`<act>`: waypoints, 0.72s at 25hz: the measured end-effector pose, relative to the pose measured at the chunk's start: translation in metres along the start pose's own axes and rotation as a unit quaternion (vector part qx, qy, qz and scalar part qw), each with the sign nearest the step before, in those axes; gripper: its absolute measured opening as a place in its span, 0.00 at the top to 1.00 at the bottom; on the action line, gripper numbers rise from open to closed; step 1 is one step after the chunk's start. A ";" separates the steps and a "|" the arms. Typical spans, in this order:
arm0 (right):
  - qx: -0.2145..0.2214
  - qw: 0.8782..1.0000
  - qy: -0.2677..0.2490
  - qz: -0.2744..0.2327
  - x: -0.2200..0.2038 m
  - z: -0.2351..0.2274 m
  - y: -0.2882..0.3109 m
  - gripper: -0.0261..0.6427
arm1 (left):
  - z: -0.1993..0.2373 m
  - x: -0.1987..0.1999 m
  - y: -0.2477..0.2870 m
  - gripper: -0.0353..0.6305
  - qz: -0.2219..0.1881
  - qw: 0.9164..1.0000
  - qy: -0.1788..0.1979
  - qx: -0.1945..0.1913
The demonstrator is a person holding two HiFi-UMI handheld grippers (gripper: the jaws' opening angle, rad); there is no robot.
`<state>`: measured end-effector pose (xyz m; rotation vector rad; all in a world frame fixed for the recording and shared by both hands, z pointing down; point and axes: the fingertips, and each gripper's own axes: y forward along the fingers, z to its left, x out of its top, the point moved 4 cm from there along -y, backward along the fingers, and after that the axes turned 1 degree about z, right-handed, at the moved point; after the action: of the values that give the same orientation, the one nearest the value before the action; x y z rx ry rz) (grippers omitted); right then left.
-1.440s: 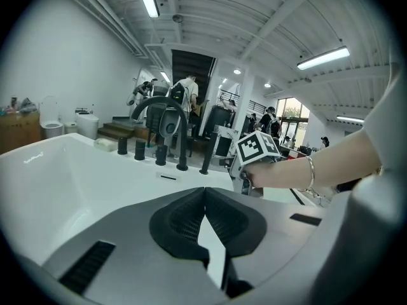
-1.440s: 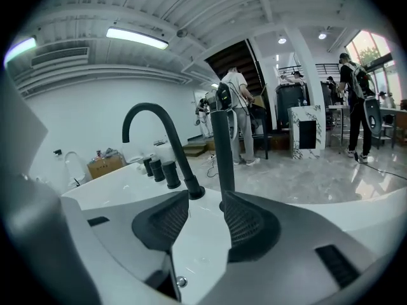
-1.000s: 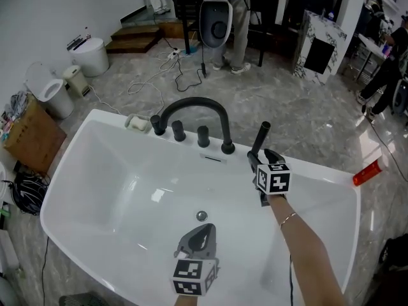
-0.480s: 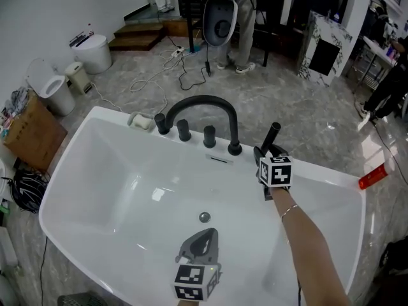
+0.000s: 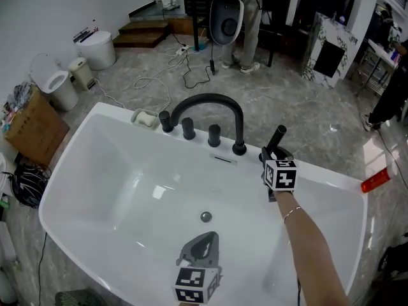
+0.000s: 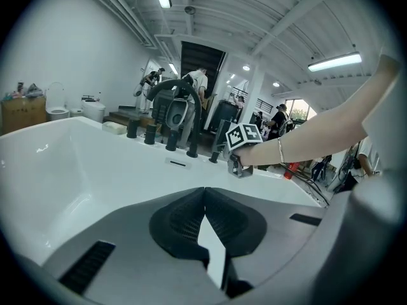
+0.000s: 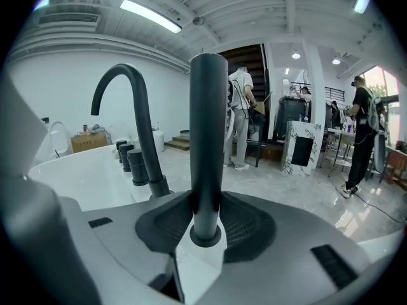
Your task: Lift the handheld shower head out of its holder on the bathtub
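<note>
The handheld shower head (image 5: 278,136) is a slim black stick standing upright in its holder on the far right rim of the white bathtub (image 5: 95,116). My right gripper (image 5: 271,153) is at its base. In the right gripper view the black stick (image 7: 208,138) rises between the jaws, which are closing, and the dark pads (image 7: 245,224) touch it on both sides just above the round holder collar (image 7: 206,236). My left gripper (image 5: 203,238) hangs low over the tub's near side, shut with nothing in it (image 6: 205,192).
A black arched faucet (image 5: 210,101) and three black knobs (image 5: 188,129) stand on the far rim, left of the shower head. A drain (image 5: 205,217) is in the tub floor. Toilets (image 5: 54,85), a cardboard box (image 5: 32,129), floor cables (image 5: 159,75) and standing people (image 5: 252,18) lie beyond.
The right gripper has stayed at the black shower handle, drawn close around its base. The left gripper has sunk a little lower over the tub.
</note>
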<state>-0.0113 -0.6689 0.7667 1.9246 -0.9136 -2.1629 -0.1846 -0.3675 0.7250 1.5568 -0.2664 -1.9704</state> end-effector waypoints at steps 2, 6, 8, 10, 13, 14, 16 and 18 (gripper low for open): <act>0.003 1.000 -0.019 0.003 0.002 0.002 -0.002 0.76 | -0.002 0.001 -0.002 0.92 0.000 1.000 0.000 0.000; 0.008 0.999 -0.031 0.013 0.003 0.004 -0.004 0.76 | 0.000 0.001 -0.006 0.92 0.000 1.000 -0.002 0.004; 0.007 0.999 -0.032 0.016 0.003 0.005 -0.008 0.76 | -0.001 0.004 -0.009 0.92 -0.002 1.000 -0.006 0.004; 0.003 0.999 -0.038 0.018 0.003 0.006 -0.012 0.76 | -0.004 0.007 -0.012 0.92 -0.004 1.000 -0.005 0.003; -0.001 0.999 -0.043 0.009 0.005 0.008 -0.023 0.76 | -0.007 0.012 -0.019 0.92 -0.007 1.000 -0.003 0.004; -0.001 0.999 -0.042 0.004 0.009 0.009 -0.027 0.76 | -0.008 0.015 -0.021 0.92 -0.009 1.000 -0.002 0.005; 0.000 0.999 -0.040 -0.006 0.019 0.010 -0.037 0.76 | -0.009 0.021 -0.026 0.92 -0.013 1.000 0.000 0.006; 0.005 0.999 -0.037 -0.016 0.031 0.013 -0.051 0.76 | -0.013 0.028 -0.034 0.92 -0.017 1.000 -0.002 0.006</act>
<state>-0.0143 -0.6372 0.7146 1.8886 -0.9125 -2.2657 -0.1872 -0.3534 0.6806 1.5756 -0.2556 -2.0018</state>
